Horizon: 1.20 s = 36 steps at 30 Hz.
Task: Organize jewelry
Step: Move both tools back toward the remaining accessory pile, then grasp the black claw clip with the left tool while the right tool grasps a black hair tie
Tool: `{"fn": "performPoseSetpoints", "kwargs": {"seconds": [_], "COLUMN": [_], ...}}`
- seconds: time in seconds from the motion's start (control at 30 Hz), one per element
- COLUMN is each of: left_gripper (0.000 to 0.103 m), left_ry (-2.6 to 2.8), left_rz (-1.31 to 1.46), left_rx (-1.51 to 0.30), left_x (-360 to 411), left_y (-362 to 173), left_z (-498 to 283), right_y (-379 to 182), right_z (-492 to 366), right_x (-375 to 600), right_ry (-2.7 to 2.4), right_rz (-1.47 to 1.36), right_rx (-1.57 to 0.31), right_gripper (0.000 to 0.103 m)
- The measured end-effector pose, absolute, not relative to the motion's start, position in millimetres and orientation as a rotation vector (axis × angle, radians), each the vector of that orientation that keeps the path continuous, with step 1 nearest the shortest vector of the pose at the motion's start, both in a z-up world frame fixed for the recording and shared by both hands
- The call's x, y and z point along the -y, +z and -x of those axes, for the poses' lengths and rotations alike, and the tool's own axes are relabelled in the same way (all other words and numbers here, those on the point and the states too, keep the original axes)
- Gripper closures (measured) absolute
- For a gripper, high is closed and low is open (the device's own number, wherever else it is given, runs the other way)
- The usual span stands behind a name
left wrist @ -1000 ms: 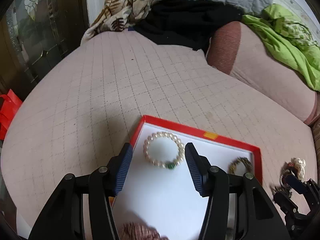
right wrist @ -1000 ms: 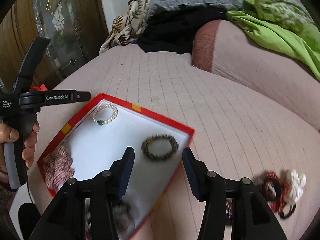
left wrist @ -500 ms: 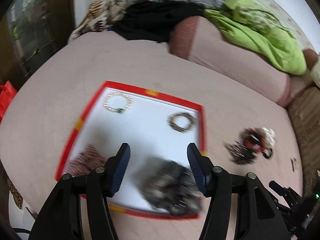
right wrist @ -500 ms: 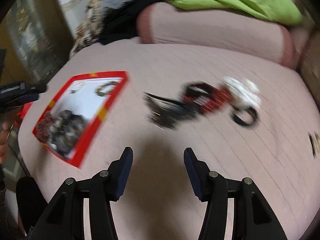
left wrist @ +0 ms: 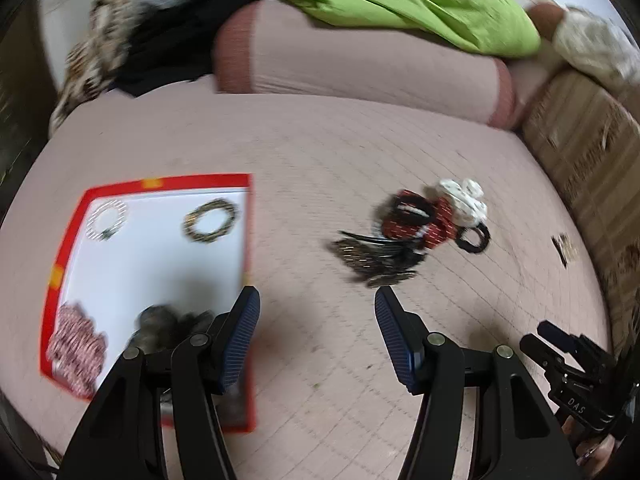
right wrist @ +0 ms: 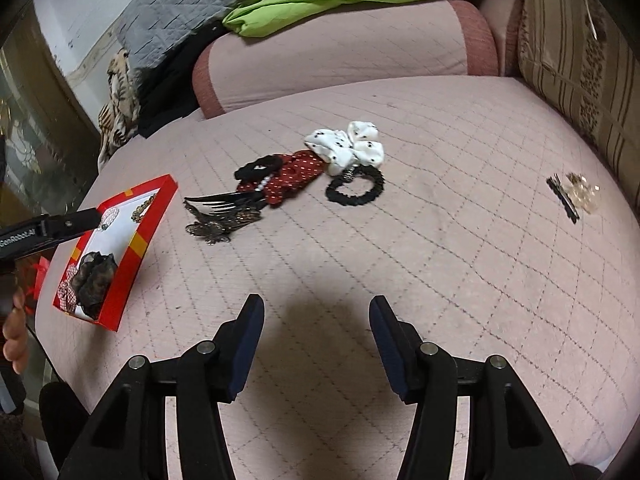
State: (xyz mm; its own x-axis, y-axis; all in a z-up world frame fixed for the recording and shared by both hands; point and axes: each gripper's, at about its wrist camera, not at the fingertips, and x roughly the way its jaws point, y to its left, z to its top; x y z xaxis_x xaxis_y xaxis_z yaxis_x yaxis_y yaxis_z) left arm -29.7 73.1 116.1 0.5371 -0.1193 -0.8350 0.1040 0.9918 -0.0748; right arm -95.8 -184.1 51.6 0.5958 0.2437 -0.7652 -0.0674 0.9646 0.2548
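The left gripper (left wrist: 316, 320) is hovering over the pink quilted bed cover (left wrist: 320, 152) with its jaws standing apart and nothing between them; they have just been opening a little. At about ten o'clock from it in the left wrist view, the red-rimmed tray (left wrist: 250, 216) is lying flat on the cover, holding a pearl bracelet (left wrist: 106, 216) in its far left corner, a dark beaded bracelet (left wrist: 210, 220) in its far right corner, a pink patterned scrunchie (left wrist: 78, 344) in its near left corner and a dark lacy scrunchie (left wrist: 168, 320) just beside that, partly hidden behind the left finger. The right gripper (right wrist: 316, 324) is also hovering above the cover, its jaws apart and empty, having just been widening too. At about twelve o'clock from it, a loose heap of accessories is lying well apart from the tray: a white polka-dot bow (right wrist: 348, 146), a red dotted scrunchie (right wrist: 296, 176) touching it, a black hair tie (right wrist: 354, 190) just beside the bow, and a dark claw clip (right wrist: 220, 208) nearest the tray. At two o'clock, a small hair clip (right wrist: 572, 196) is lying alone. A hand (right wrist: 14, 324) is gripping the other tool's handle at nine o'clock.
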Motion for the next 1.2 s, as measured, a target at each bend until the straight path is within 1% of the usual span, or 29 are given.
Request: {"fn": "performPoseSetpoints", "kwargs": {"seconds": [0.13, 0.27, 0.3, 0.4, 0.43, 0.67, 0.7, 0.73, 0.8, 0.83, 0.87, 0.9, 0.93, 0.97, 1.0, 1.03, 1.2], "left_gripper": [0.044, 0.044, 0.043, 0.034, 0.032, 0.032, 0.034, 0.043, 0.051, 0.055, 0.063, 0.067, 0.069, 0.071, 0.074, 0.075, 0.075], "left_ry": [-0.176, -0.225, -0.241, -0.254, -0.253, -0.241, -0.245, -0.253, -0.271, -0.272, -0.262, -0.264, -0.26, -0.255, -0.256, -0.258, -0.263], "left_rz": [-0.043, 0.034, 0.059, 0.117, 0.132, 0.241, 0.249, 0.26, 0.272, 0.273, 0.266, 0.259, 0.259, 0.254, 0.241, 0.233, 0.209], "left_rx": [-1.032, -1.071, -1.075, -1.077, -1.078, -1.13, -1.138, -1.145, -1.163, -1.156, -1.148, -1.149, -1.145, -1.139, -1.128, -1.12, -1.078], "left_x": [-48, -41, -39, -34, -33, -35, -36, -36, -35, -34, -33, -32, -32, -31, -30, -29, -28], "left_y": [96, 71, 67, 52, 48, 23, 21, 19, 14, 15, 16, 17, 19, 21, 24, 28, 50], "left_z": [12, -7, -11, -24, -27, -51, -53, -53, -55, -53, -52, -51, -49, -47, -44, -40, -20], "right_y": [40, 31, 31, 33, 35, 46, 44, 39, 31, 24, 19, 14, 9, 5, 3, 4, 16], "right_z": [91, 82, 79, 67, 64, 14, 5, -6, -20, -29, -34, -39, -42, -44, -44, -42, -24], "right_x": [195, 203, 204, 207, 208, 208, 207, 206, 203, 202, 201, 199, 197, 196, 195, 196, 199], "right_ry": [0.179, 0.18, 0.181, 0.181, 0.178, 0.131, 0.125, 0.119, 0.098, 0.081, 0.069, 0.055, 0.048, 0.046, 0.048, 0.05, 0.094], "right_rz": [-0.251, -0.278, -0.283, -0.289, -0.287, -0.215, -0.212, -0.209, -0.205, -0.2, -0.191, -0.179, -0.169, -0.165, -0.169, -0.175, -0.214], "right_rx": [-0.931, -0.934, -0.933, -0.916, -0.908, -0.856, -0.859, -0.872, -0.896, -0.913, -0.927, -0.941, -0.952, -0.964, -0.958, -0.953, -0.944], "right_gripper": [0.043, 0.043, 0.043, 0.043, 0.043, 0.043, 0.043, 0.043, 0.045, 0.05, 0.058, 0.063, 0.08, 0.088, 0.089, 0.094, 0.095]}}
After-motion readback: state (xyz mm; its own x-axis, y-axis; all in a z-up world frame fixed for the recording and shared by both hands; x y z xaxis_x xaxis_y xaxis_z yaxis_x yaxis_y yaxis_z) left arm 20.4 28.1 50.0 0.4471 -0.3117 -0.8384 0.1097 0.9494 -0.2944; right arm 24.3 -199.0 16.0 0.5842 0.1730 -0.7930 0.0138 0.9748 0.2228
